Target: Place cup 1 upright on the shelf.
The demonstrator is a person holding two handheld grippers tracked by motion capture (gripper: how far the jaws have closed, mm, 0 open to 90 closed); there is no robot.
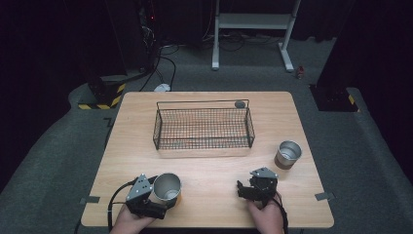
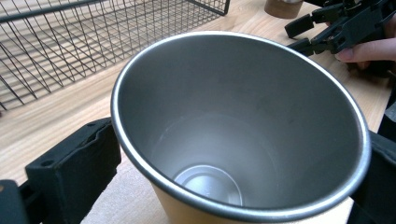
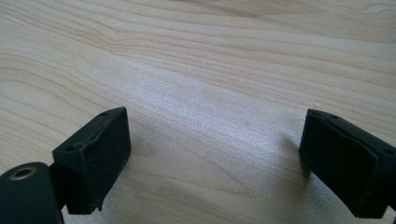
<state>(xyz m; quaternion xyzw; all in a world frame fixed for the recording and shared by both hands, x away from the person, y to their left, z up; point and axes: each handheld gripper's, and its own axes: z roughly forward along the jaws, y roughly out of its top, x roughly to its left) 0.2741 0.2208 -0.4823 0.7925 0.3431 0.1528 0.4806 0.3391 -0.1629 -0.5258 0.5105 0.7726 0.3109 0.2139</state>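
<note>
A wire basket [image 1: 203,127] is seen in the middle of the frame in the high view, sitting on the wooden table [image 1: 214,165], and nothing much can be made out inside it, just a small grey round thing [image 1: 239,104] at its upper right rim. Over at the right of the frame a second metal cup [image 1: 288,154] is parked upright, well apart from everything else, and it looks empty as far as can be told. The cup in hand [image 1: 167,188] is found at the lower left of the frame, upright on the table, and it's gripped from both sides by the left gripper [image 1: 157,194]; in the left gripper view the cup's [image 2: 233,135] inside is seen bare, shiny steel with a tan outer wall. The right gripper [image 1: 242,189] is held at the lower middle right, spread wide with only table wood [image 3: 201,84] between the jaws. No labels or writing can be read anywhere.
</note>
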